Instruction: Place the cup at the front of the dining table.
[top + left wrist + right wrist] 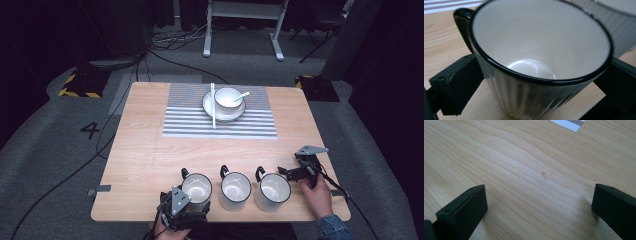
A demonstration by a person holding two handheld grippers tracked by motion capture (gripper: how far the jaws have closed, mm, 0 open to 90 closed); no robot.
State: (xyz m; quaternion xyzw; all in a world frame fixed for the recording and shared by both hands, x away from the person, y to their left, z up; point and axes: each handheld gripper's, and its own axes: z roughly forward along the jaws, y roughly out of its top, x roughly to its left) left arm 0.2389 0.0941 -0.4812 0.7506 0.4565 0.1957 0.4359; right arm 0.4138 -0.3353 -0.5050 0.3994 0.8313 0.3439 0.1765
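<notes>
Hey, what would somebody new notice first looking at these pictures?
Three black-rimmed mugs in a row along the table's near edge, with the left gripper closed around the left mug. Then the bowl on its plate on the striped mat at the far side, chopsticks beside it.

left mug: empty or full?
Empty. The left mug sits between the left tool's jaws, its glossy white inside bare to the bottom.
</notes>
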